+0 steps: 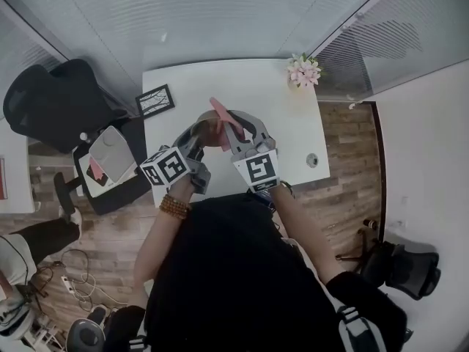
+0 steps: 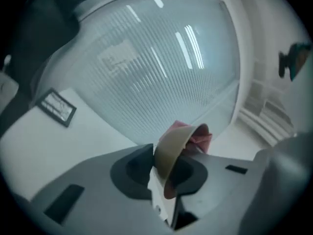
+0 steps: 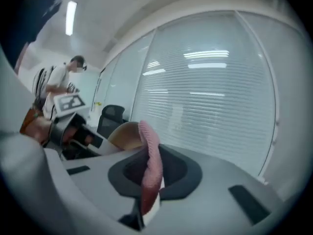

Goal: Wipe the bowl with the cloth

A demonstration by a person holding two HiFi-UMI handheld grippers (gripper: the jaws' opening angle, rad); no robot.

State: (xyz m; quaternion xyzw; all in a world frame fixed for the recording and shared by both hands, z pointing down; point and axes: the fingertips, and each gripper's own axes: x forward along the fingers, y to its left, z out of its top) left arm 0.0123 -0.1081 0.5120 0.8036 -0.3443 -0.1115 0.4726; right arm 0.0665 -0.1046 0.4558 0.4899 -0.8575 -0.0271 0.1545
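**A:** Which step is this?

**B:** The wiping itself, I'd say. The left gripper [image 2: 164, 169] is clamped on the wall of the bowl [image 2: 172, 145]. It holds the bowl in the air over the near half of the tabletop [image 1: 220, 79], about midway between the left and right edges. The right gripper [image 3: 149, 177] pinches the cloth [image 3: 149, 148], whose free end sits at the bowl's rim. I can't tell whether it presses there.

**A:** And next?

**B:** Probably sweep the cloth round the inside while the left grip stays firm. A thin wall held edge-on could twist.

**A:** Room to move?

**B:** Plenty. The flowers [image 1: 303, 70] at the far right corner and the frame [image 1: 154, 100] at the left edge are well apart from both grippers. A chair [image 1: 58, 101] stands beyond the left edge.
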